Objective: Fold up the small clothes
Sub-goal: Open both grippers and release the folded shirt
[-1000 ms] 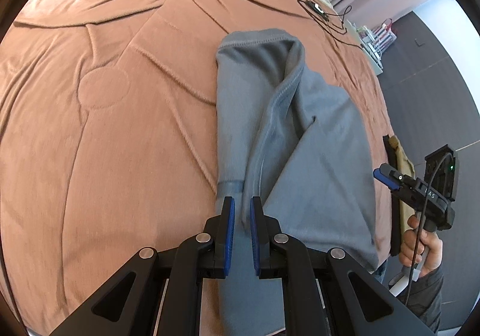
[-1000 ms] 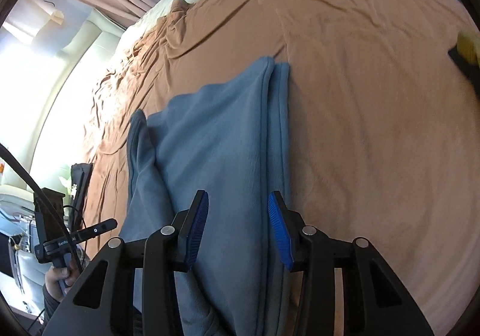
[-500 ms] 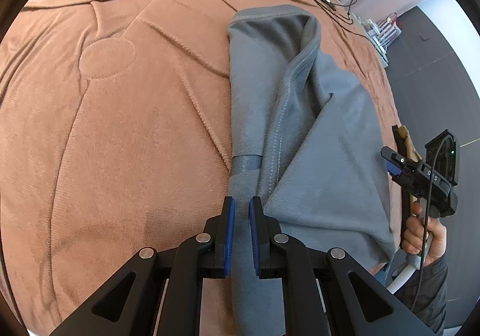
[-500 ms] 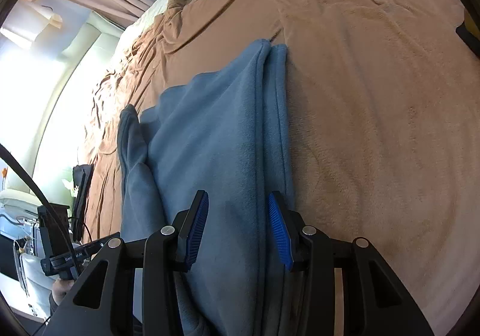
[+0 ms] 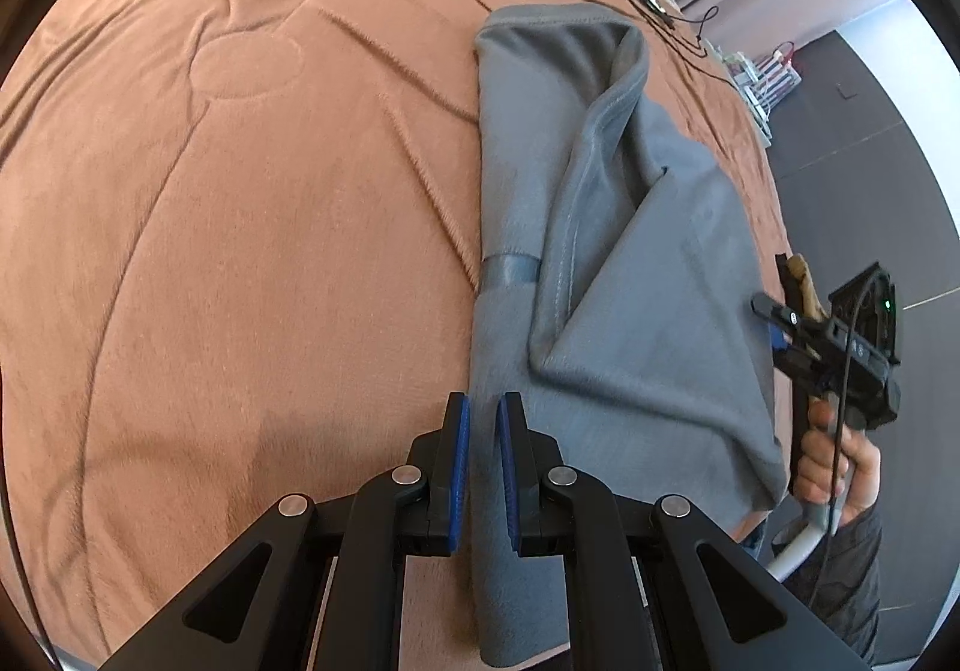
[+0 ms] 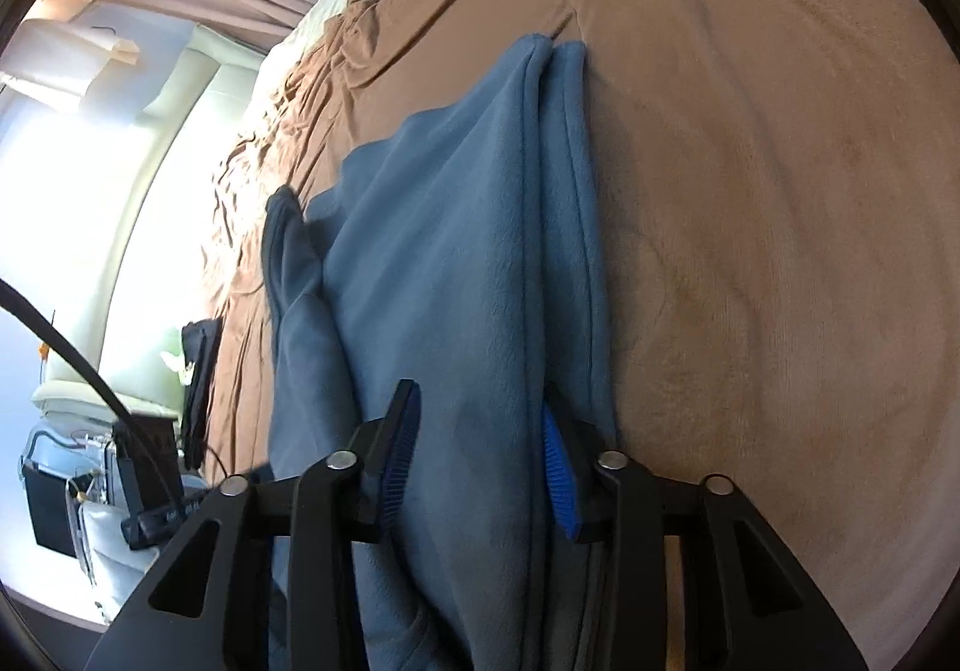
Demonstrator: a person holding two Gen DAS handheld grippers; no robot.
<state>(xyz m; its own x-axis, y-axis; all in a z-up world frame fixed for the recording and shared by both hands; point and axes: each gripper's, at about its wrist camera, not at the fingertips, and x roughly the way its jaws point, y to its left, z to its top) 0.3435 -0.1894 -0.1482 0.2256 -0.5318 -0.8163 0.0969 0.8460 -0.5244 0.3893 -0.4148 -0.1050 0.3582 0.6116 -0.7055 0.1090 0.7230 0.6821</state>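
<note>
1. The grey garment point(image 5: 648, 275) lies right of centre on the brown bed point(image 5: 240, 251).
2. The left hand-held gripper point(image 5: 483, 467) is clenched on its near strip.
3. The right hand-held gripper point(image 6: 474, 467) is closing around a fold.

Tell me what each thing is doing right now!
Grey fleece garment: partly folded, lying on the bed.
Brown bedspread: spread out, creased.
Left gripper: jaws shut on the garment's edge.
Right gripper: jaws closing, a fleece fold between them.
Black cable: lying loose on the bedspread.

Bright daylight floods from a blown-out window point(image 6: 78, 179); fisheye bending, black corners; soft shadows.
</note>
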